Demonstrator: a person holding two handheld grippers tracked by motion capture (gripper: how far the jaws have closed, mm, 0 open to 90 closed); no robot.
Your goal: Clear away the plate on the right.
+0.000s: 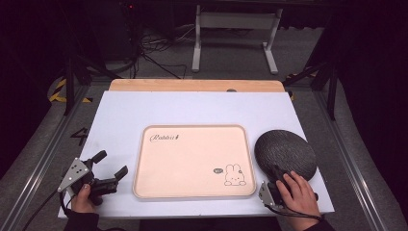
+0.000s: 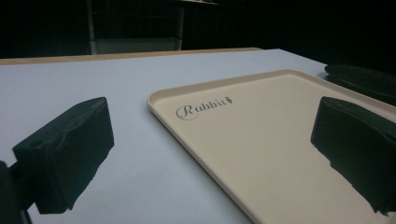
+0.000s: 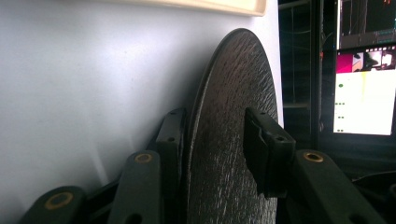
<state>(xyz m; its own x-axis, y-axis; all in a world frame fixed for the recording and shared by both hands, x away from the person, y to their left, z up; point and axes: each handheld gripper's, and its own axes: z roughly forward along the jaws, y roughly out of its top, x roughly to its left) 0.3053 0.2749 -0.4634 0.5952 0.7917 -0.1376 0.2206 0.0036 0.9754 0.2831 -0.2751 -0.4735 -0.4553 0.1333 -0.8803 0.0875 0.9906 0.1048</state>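
Gripping a Dark Round Plate at the Bench Edge

Lying near the right front corner of the white bench [image 1: 192, 106], a dark round plate [image 1: 285, 154] is seen, its surface matte and finely grooved like brushed stone. Its near rim is straddled by the right tool [image 1: 276, 179], under the person's right hand [image 1: 299, 192]. In the right gripper view the plate [image 3: 229, 130] stands between the two black jaws, one pad [image 3: 264, 154] set against its textured face and the other behind its underside; whether both pads press is hard to tell, though the jaws are drawn narrow around the thin disc.

Just beside the plate, a smooth cream rectangular tray [image 1: 144, 183] with rounded corners and a low raised rim is laid at the bench's middle. "Rabbit" is printed on it in script, and a small rabbit drawing [image 1: 235, 175] is placed at its near right corner.

The left tool [image 1: 111, 169] is held wide open and empty over the bench's left front.
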